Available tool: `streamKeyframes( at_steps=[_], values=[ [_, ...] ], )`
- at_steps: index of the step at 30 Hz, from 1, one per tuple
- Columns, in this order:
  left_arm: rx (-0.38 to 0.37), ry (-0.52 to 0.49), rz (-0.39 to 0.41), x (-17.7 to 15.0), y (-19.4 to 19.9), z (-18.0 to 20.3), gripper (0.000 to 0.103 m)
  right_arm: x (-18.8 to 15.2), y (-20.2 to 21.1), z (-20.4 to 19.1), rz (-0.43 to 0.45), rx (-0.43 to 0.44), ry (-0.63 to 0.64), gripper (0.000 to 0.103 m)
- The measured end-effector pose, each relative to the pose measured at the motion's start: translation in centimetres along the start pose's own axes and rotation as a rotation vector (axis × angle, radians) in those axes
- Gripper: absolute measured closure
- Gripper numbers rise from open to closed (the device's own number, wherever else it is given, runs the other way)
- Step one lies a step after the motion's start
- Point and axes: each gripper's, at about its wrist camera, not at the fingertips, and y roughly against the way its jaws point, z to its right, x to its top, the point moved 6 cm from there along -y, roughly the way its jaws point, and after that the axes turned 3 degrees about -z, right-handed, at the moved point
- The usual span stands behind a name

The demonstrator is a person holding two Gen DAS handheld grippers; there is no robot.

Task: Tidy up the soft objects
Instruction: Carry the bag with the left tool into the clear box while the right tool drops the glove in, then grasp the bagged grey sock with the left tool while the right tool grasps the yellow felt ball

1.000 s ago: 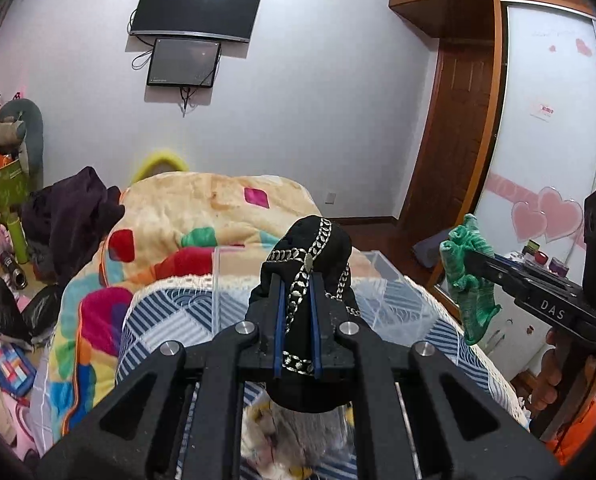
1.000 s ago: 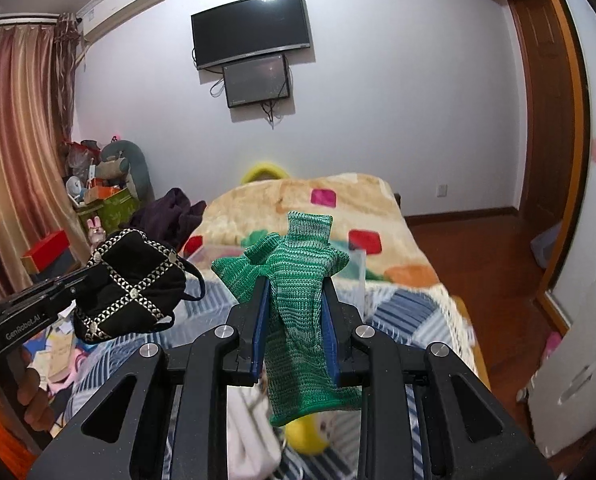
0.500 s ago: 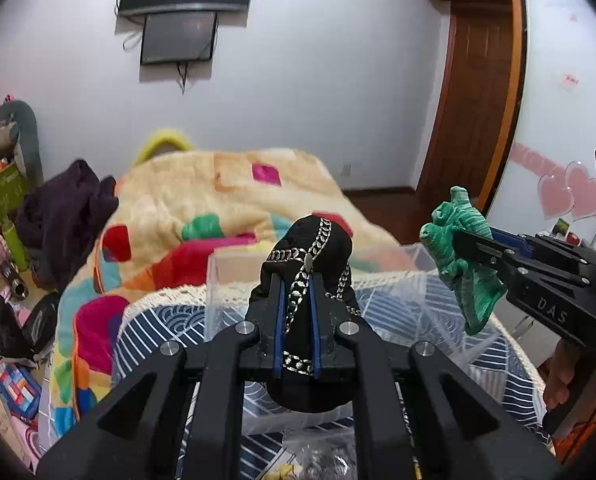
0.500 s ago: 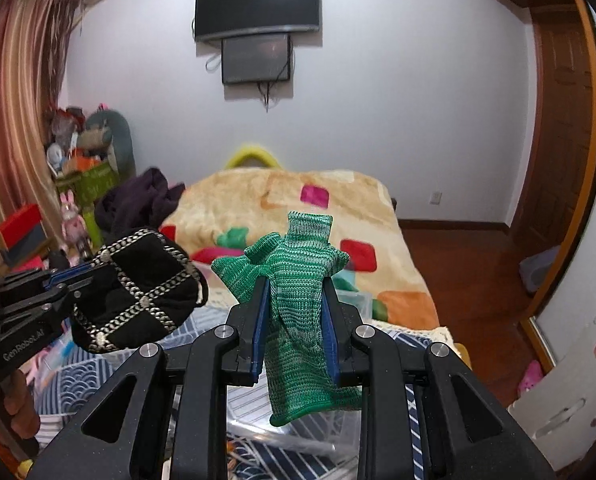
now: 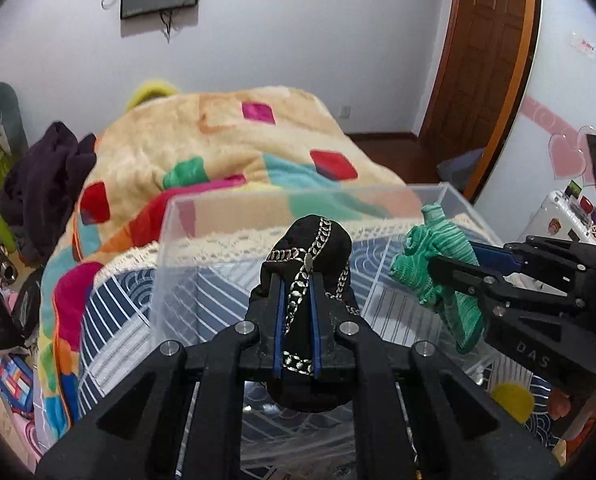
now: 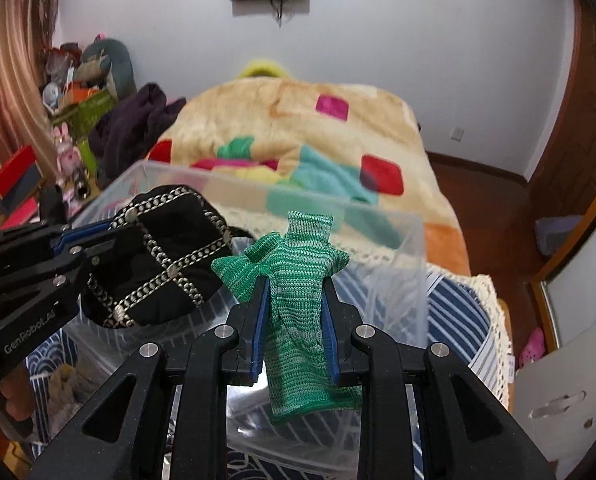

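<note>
My left gripper point(image 5: 296, 280) is shut on a black soft pouch with silver chains point(image 5: 310, 240), which also shows in the right wrist view point(image 6: 166, 252). My right gripper point(image 6: 294, 284) is shut on a green knitted glove point(image 6: 298, 280), seen at the right in the left wrist view point(image 5: 438, 276). Both are held side by side over a clear plastic bin point(image 5: 170, 240) on the bed; its far wall shows in the right wrist view point(image 6: 378, 224).
The bin stands on a blue and white patterned cover point(image 5: 110, 312). A colourful blanket point(image 5: 202, 148) lies beyond it. A dark garment point(image 5: 42, 176) and clutter are at the left. A yellow soft thing point(image 5: 512, 400) lies by the bin's right side.
Both grippers have tilted down and moved forward over the clear bin with their items still held. The bin now fills the middle of both views.
</note>
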Motion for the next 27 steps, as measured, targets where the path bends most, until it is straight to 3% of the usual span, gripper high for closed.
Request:
streamKeyframes(
  at_steps=[4,10,13,16,24,27],
  values=[
    [-0.016,0.017,-0.034,-0.4,-0.6,-0.1,0.092,-0.5,0.1,-0.1,-0.02,0.003,0.019,0.079],
    [0.017,0.002,-0.011,-0.6,0.6,-0.2,0.075,-0.4,0.7,-0.2,-0.009,0.013,0.027,0.071],
    [0.017,-0.002,0.015,-0.5,1.9,-0.2,0.064,0.1,1.4,0.0,0.026,-0.016,0.016,0.059],
    [0.031,-0.018,0.064,-0.3,3.7,0.0,0.047,0.5,3.0,0.0,0.083,-0.025,0.014,0.044],
    [0.04,-0.03,0.178,-0.3,8.5,0.7,0.008,0.9,7.6,-0.3,0.215,-0.061,0.024,0.031],
    [0.036,-0.011,0.193,-0.9,9.6,0.6,0.004,0.3,8.9,-0.2,0.251,-0.048,0.013,0.027]
  ],
)
